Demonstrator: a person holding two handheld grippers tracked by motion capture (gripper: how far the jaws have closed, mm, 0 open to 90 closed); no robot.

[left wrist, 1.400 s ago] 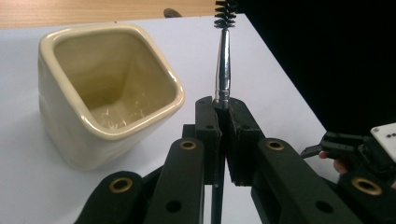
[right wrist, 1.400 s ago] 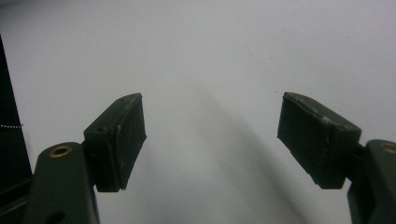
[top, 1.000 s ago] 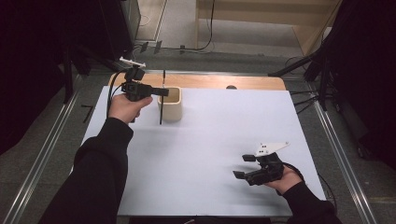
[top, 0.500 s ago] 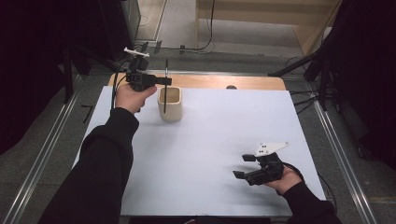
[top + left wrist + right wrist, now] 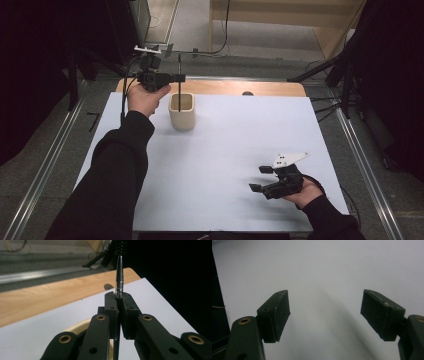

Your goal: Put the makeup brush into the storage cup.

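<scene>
Looking down from the high view, the left gripper (image 5: 176, 78) is seen at the far left of the white sheet (image 5: 225, 150), clamped on a thin dark rod (image 5: 179, 85) that stands upright with its lower end inside the cream cup (image 5: 182, 112). The cup rests on the sheet near the wooden strip (image 5: 225, 88) along the far edge. A dark sleeve (image 5: 112, 175) covers much of the sheet's left side. The right gripper (image 5: 261, 179) is held low over the near right corner, well apart from the cup, its jaws spread and empty. A dark stand leg (image 5: 320, 67) is angled on the floor beyond the table.

From the left gripper view, the rod (image 5: 119, 277) is gripped between the closed pads and rises above them; its bristled top is lost against the dark background, and its lower part is hidden behind the jaws. A curve of the cup's rim (image 5: 77, 326) is visible under the left arm of the gripper, the rest being covered.

From the right gripper view, the two pads (image 5: 280, 312) are held wide with nothing between them, over the plain sheet (image 5: 324, 270), which is blurred.
</scene>
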